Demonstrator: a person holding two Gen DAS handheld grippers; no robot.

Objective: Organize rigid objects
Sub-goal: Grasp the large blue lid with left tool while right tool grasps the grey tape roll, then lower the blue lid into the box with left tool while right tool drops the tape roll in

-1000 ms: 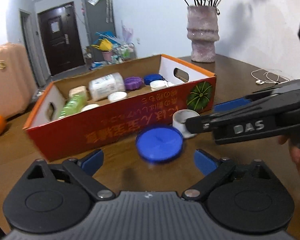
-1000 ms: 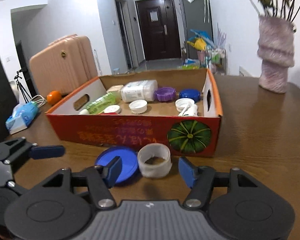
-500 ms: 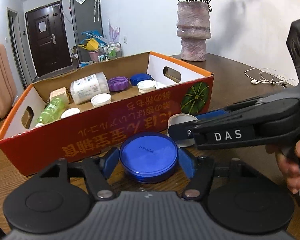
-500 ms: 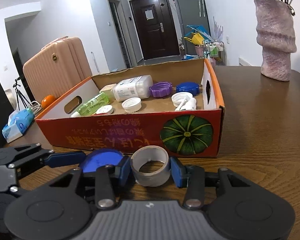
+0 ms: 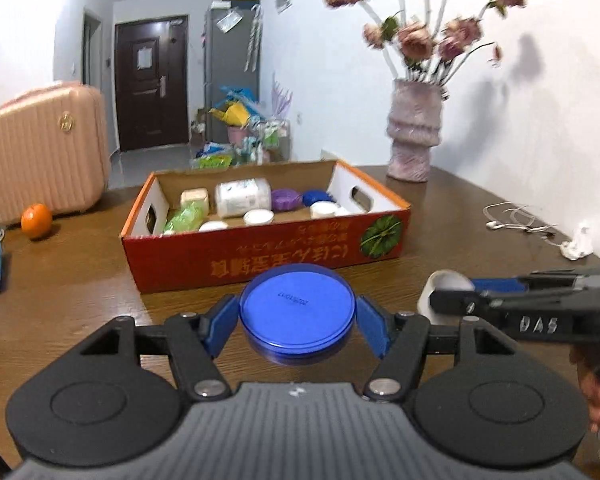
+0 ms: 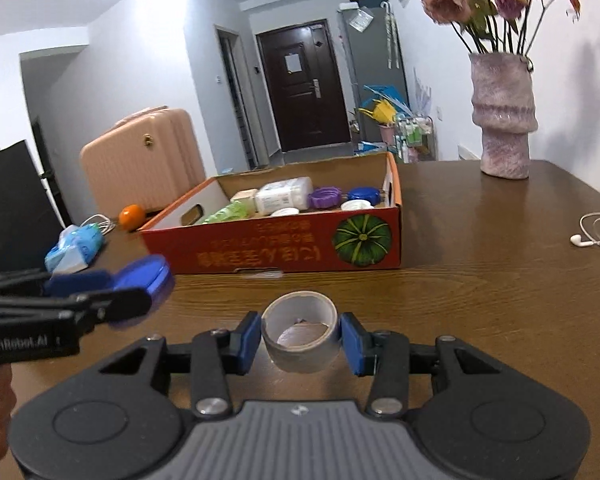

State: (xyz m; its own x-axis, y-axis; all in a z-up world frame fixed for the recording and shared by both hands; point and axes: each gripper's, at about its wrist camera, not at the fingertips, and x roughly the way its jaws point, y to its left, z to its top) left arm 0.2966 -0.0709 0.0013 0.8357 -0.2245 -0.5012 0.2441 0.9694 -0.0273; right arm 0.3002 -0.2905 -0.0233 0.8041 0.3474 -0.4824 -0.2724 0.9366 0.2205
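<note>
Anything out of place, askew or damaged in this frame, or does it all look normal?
Nothing looks damaged or spilled. The left gripper holds the blue lid level, and the right gripper holds the tape roll with its opening up. The only oddity: the printing on the cardboard box reads upside down from here.

There is one cardboard box, one blue round lid, one roll of tape, one vase, one orange, one pink suitcase and two grippers, left and right.
</note>
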